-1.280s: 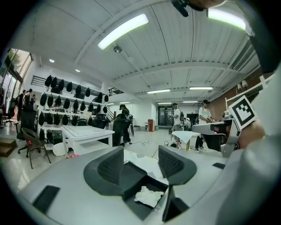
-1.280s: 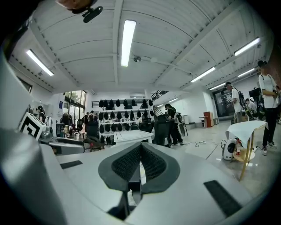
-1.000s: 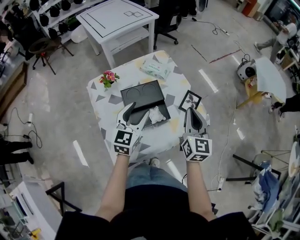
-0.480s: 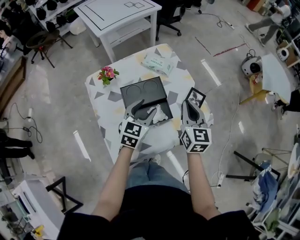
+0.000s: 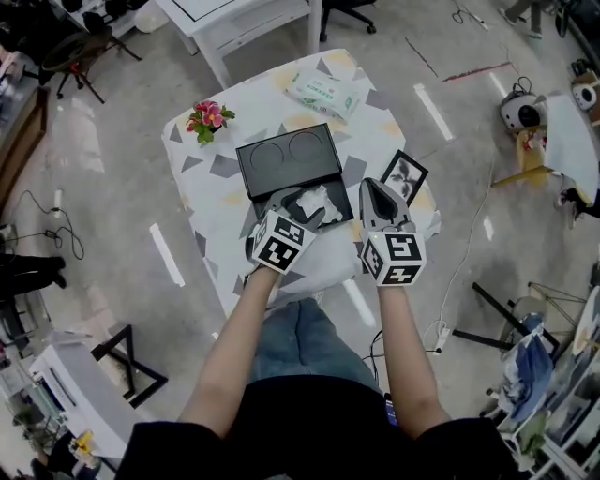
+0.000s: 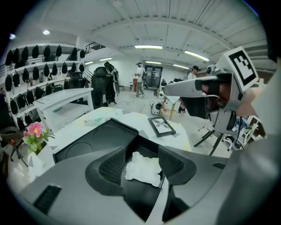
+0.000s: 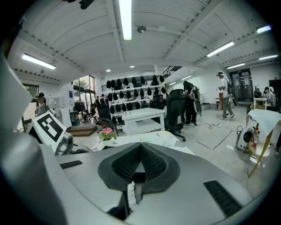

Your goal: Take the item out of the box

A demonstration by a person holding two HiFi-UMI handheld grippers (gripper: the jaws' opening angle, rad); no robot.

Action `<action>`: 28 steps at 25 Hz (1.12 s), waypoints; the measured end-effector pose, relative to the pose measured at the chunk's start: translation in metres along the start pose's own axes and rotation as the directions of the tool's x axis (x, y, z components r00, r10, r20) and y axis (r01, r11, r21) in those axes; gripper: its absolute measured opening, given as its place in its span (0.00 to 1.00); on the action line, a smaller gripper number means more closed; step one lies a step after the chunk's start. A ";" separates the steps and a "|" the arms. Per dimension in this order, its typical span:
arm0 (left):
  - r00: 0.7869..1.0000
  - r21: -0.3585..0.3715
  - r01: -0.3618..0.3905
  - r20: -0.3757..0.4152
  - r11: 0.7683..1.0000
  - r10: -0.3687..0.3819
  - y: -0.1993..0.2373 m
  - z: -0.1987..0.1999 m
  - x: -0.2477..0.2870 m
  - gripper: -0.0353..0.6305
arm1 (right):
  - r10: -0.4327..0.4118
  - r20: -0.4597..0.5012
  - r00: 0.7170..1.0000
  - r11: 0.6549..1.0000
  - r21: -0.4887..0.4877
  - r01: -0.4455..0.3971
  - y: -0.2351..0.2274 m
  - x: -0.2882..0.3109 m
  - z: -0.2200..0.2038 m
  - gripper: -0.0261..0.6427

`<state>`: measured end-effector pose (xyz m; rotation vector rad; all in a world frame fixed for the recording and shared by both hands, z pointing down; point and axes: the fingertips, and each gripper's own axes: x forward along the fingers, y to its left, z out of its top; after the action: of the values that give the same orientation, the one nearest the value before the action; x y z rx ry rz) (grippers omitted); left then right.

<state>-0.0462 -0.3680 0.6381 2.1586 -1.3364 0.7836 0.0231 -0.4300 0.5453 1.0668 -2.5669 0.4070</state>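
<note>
An open black box [image 5: 330, 217] lies on the patterned table [image 5: 234, 192], its lid [image 5: 289, 156] folded back with two round hollows. In the box lies a crumpled white wad [image 5: 324, 199]. My left gripper [image 5: 302, 204] is open and hangs over the box. In the left gripper view the wad [image 6: 142, 169] sits between the spread fingers [image 6: 109, 165], apart from both pads. My right gripper [image 5: 371, 186] is shut on nothing, to the right of the box and beside a framed picture [image 5: 405, 176]. In the right gripper view its jaws [image 7: 140, 151] meet, pointing over the table.
A small pot of pink flowers [image 5: 208, 117] stands at the table's far left corner. A pack of wipes [image 5: 323, 91] lies at the far edge. The table's near edge runs just under both grippers. A white table [image 5: 234, 19] stands beyond.
My left gripper has moved forward and right, from the box's near edge to over the white wad. The right gripper has moved slightly forward and stayed shut.
</note>
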 end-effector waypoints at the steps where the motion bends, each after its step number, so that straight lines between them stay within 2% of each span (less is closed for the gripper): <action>1: 0.999 -0.001 0.011 -0.030 1.000 -0.012 -0.002 -0.007 0.007 0.42 | 0.003 -0.009 1.000 1.000 -0.002 -0.003 -0.001 0.003 -0.004 0.04; 9: 0.973 -0.014 0.096 -0.209 0.995 -0.096 -0.010 -0.048 0.060 0.42 | 0.016 -0.061 0.998 1.000 -0.019 -0.017 -0.010 0.017 -0.031 0.04; 14: 0.952 -0.024 0.132 -0.275 0.991 -0.134 -0.013 -0.065 0.080 0.42 | 0.017 -0.085 0.996 0.999 -0.027 -0.019 -0.014 0.022 -0.039 0.04; 17: 0.939 0.003 0.137 -0.319 0.991 -0.129 -0.012 -0.073 0.086 0.41 | 0.014 -0.093 0.996 0.999 -0.032 -0.017 -0.015 0.023 -0.041 0.04; 24: 0.930 0.027 0.143 -0.345 0.989 -0.124 -0.012 -0.078 0.092 0.33 | 0.010 -0.106 0.994 1.000 -0.028 -0.013 -0.017 0.025 -0.047 0.04; 28: 0.929 0.024 0.150 -0.347 0.988 -0.133 -0.011 -0.077 0.092 0.25 | 0.008 -0.109 0.994 1.000 -0.023 -0.011 -0.018 0.025 -0.048 0.04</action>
<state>-0.0197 -0.3704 0.7555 2.0104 -0.9804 1.0868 0.0283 -0.4397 0.6009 0.9967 -2.4755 0.4240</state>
